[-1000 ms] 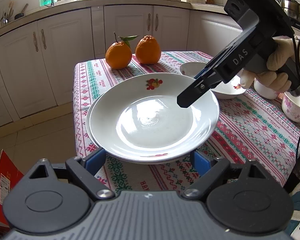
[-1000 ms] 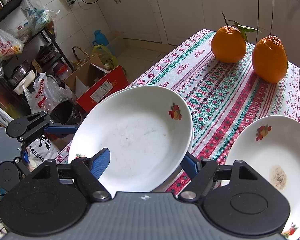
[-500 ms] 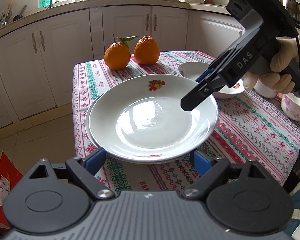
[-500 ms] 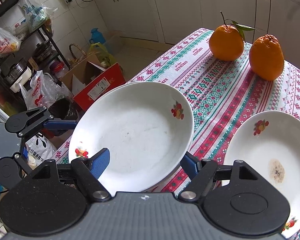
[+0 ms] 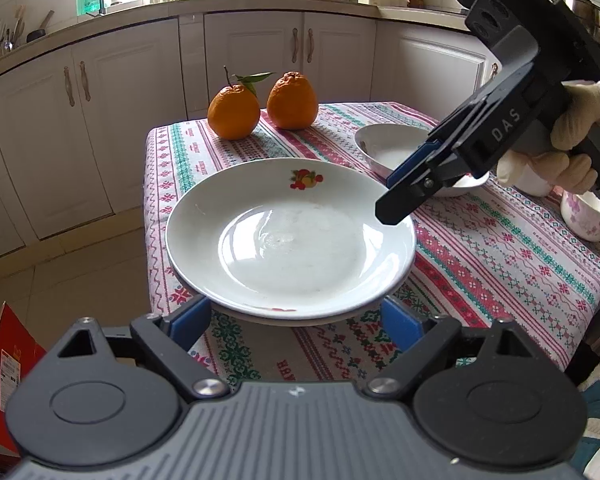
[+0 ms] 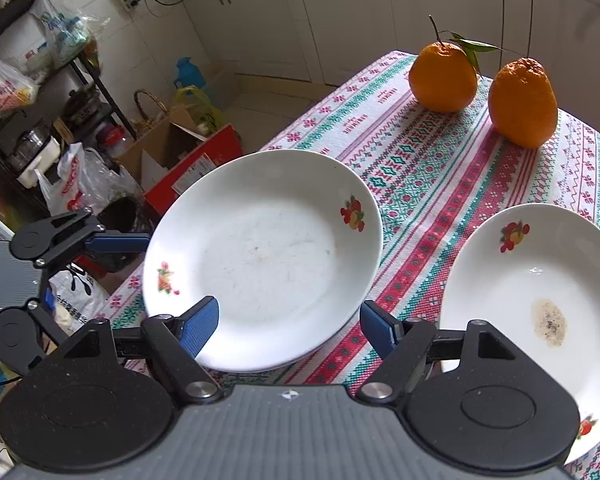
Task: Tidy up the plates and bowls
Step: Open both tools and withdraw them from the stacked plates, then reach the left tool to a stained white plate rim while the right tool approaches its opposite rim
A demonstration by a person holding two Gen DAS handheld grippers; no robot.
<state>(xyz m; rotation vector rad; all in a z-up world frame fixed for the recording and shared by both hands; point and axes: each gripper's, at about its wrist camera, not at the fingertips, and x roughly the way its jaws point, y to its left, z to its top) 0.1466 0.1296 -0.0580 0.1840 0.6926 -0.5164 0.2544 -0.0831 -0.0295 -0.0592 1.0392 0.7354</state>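
Observation:
A white plate with fruit prints (image 5: 290,246) lies on another plate at the near left corner of the patterned table (image 5: 500,248); it also shows in the right wrist view (image 6: 264,256). My left gripper (image 5: 296,322) is open, its jaws either side of the stack's near rim. My right gripper (image 6: 290,320) is open, just above the stack's right rim; it shows in the left wrist view (image 5: 404,196). A second white plate (image 6: 540,300) with a brown stain lies to the right. A white bowl (image 5: 392,148) sits behind it.
Two oranges (image 5: 260,106) stand at the table's far edge. A floral cup (image 5: 588,216) stands at the right edge. Left of the table, boxes and bags (image 6: 100,184) sit on the floor by a rack. White kitchen cabinets (image 5: 100,120) lie beyond.
My right gripper has drawn back to the right, off the middle of the stack. The view of the stack has shifted slightly; the plates lie in the same spot.

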